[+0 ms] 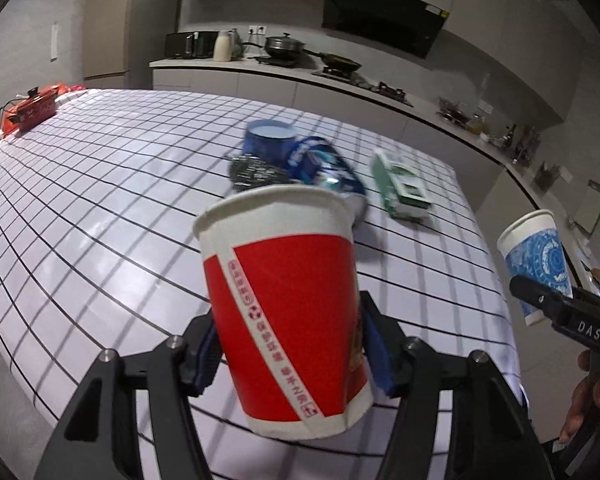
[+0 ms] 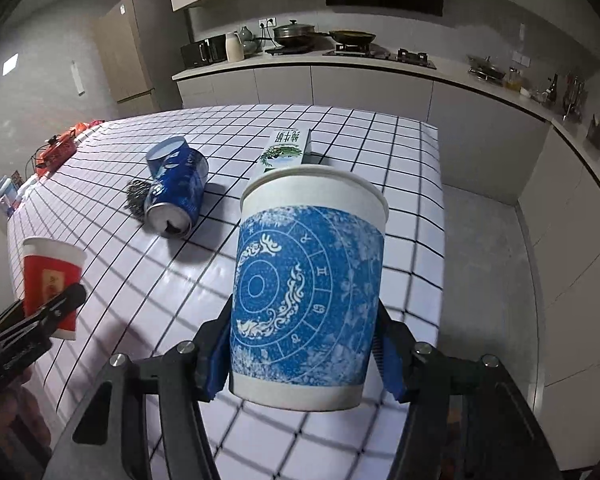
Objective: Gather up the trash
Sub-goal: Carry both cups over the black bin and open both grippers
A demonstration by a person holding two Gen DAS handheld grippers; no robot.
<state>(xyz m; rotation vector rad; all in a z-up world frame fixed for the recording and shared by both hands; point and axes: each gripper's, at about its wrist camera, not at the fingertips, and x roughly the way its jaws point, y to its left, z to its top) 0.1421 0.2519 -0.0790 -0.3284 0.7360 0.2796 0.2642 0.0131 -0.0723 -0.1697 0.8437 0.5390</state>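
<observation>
red paper cup (image 1: 284, 312) and blue paper cup (image 2: 308, 288) – upright, lifted off checked table (image 2: 340, 140); crushed blue cans (image 2: 176, 192), milk carton (image 2: 286, 148) lying mid-table.

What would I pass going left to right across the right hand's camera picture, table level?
Red paper cup → steel scourer → blue cans → blue-patterned cup held in the right tool.

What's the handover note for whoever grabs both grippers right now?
Left gripper: shut on the red paper cup, lifted off the table.
Right gripper: shut on the blue paper cup, also lifted.
On the table: two blue cans, one lying against the other, a steel scourer beside them, and a milk carton lying flat.
Done: both cups picked up.
Left: bin the cups, then the rest. No bin in view.
</observation>
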